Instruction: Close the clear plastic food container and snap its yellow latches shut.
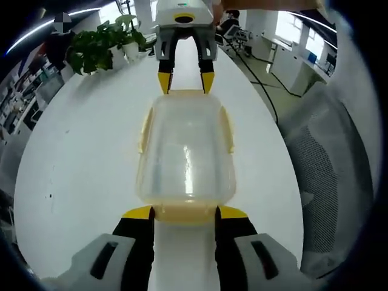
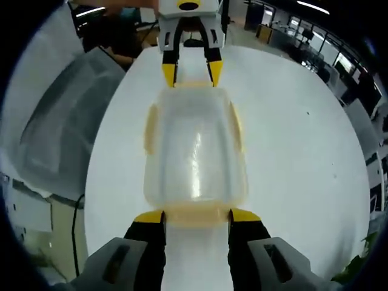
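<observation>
left gripper (image 1: 184,212) and right gripper (image 2: 197,216) stand spread at opposite ends of the clear rectangular plastic food container (image 1: 185,151). both press its yellow end latches (image 1: 185,213) without grasping.

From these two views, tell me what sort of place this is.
Probably an open-plan office or lab: a white table holding the clear container, a potted plant at its far end, and rows of desks beyond.
</observation>
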Action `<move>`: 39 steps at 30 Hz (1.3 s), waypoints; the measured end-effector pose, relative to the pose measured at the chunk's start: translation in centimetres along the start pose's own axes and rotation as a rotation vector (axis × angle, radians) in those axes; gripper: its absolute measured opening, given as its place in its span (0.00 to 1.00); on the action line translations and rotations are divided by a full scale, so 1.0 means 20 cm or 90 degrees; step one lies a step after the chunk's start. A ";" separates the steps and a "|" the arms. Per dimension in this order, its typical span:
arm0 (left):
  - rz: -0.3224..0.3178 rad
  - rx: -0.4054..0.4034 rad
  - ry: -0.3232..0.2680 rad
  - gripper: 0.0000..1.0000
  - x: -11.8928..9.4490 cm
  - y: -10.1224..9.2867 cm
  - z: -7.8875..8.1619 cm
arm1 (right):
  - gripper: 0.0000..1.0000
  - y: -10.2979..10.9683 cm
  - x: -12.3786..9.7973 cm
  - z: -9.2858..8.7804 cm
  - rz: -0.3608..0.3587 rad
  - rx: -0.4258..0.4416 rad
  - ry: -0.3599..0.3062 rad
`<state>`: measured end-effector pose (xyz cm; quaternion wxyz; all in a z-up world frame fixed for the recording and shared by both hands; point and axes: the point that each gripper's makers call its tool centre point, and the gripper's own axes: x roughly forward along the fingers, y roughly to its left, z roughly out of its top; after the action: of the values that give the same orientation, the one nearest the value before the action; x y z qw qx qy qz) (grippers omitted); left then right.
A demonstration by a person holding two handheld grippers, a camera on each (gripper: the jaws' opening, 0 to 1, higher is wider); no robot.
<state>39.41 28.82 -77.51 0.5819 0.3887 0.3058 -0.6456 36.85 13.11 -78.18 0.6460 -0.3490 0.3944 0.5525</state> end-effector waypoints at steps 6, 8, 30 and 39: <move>-0.007 -0.005 -0.003 0.38 0.01 -0.01 -0.01 | 0.39 0.00 0.00 0.00 0.006 -0.001 0.000; -0.008 -0.006 -0.005 0.38 0.00 -0.01 -0.01 | 0.39 0.00 0.00 0.00 0.008 0.000 -0.002; 0.029 -0.050 -0.013 0.47 -0.04 -0.01 -0.06 | 0.50 0.01 -0.05 0.01 -0.020 0.033 -0.011; 0.070 -0.180 -0.076 0.47 -0.10 -0.01 0.02 | 0.47 -0.01 -0.12 0.03 -0.082 0.206 -0.032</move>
<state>39.20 29.64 -75.56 0.6825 0.2804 0.3366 -0.5850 36.93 12.65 -75.75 0.7377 -0.2509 0.4385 0.4478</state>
